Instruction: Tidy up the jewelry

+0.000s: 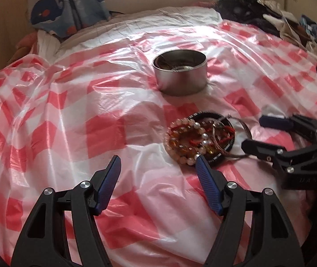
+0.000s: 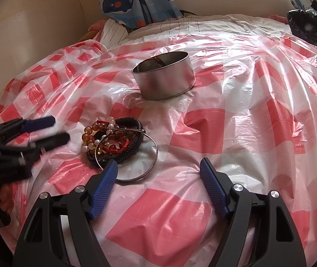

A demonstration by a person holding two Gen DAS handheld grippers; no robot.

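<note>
Both jaws apart and empty, left gripper (image 1: 158, 162) and right gripper (image 2: 158, 164) flanking the bracelet pile (image 2: 116, 142) on the checkered plastic sheet (image 2: 225, 133), likely poised for lifting pieces into the metal tin (image 2: 165, 80) just beyond.

We look down close along each gripper's fingers (image 1: 207, 182) from both sides, sharing the bracelet pile (image 2: 116, 142) and tin (image 1: 180, 73)

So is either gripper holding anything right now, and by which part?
Nothing is held: the left gripper and right gripper both stand open beside the heap of beaded bracelets.
</note>
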